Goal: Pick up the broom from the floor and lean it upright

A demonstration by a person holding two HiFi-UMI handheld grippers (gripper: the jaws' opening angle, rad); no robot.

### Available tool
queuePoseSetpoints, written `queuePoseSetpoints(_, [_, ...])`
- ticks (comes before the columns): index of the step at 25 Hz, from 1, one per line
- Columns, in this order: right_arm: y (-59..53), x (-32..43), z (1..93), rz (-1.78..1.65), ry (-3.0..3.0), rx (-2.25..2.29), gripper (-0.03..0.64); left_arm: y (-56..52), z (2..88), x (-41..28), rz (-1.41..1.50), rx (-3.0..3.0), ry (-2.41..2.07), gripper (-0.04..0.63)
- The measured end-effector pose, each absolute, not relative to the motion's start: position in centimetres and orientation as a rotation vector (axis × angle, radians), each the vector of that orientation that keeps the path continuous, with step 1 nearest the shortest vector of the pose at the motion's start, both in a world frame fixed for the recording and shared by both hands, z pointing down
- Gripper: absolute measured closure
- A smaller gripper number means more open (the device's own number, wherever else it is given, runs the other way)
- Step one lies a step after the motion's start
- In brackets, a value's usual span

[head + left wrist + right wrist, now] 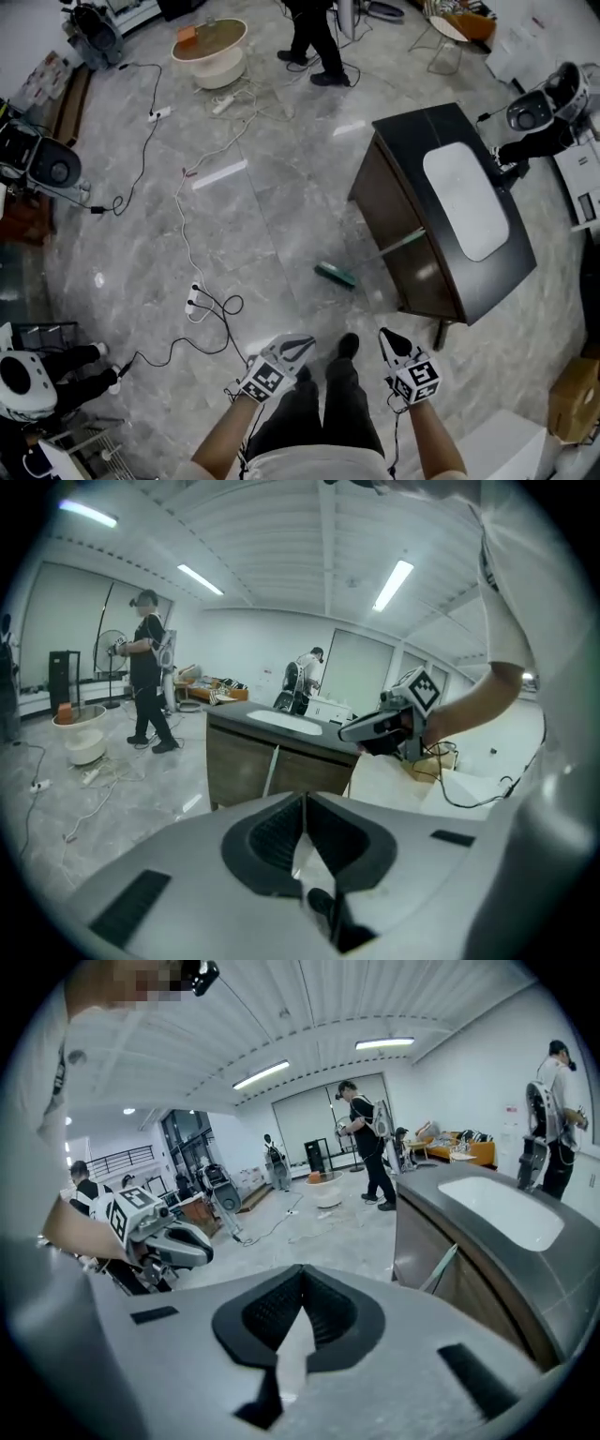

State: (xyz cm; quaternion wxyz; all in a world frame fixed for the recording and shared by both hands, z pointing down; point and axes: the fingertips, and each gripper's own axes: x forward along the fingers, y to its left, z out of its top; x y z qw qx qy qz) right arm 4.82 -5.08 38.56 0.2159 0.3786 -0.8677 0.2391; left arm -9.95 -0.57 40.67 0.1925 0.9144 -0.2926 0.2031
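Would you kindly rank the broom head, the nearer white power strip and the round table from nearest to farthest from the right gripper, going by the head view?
1. The broom head, on the floor just up-left of the right gripper.
2. The power strip, farther left on the floor.
3. The round table, far off at the top left.

— Where is the broom (375, 255)?
— Its green head (335, 274) sits on the grey floor (262, 234). The thin pale handle slants up from it and rests against the front of the dark cabinet (403, 141).
— Upright, then?
— Tilted, not vertical. In the left gripper view the handle (271, 772) is a light stick across the cabinet's brown front. In the right gripper view the handle (441, 1267) looks pale green and leans there too.
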Motion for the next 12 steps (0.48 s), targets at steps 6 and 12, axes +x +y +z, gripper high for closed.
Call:
queuePoseSetpoints(6, [-0.3, 5.0, 27.3, 0.587, -2.397, 1.152, 0.615, 2.9, 29.6, -11.4, 0.416, 2.519, -0.869, 0.578])
queuePoseSetpoints(12, [4.9, 4.5, 19.3, 0.5, -2.427, 1.21, 0.615, 7.5, 22.2, -12.3, 0.35, 2.552, -0.903, 0.578])
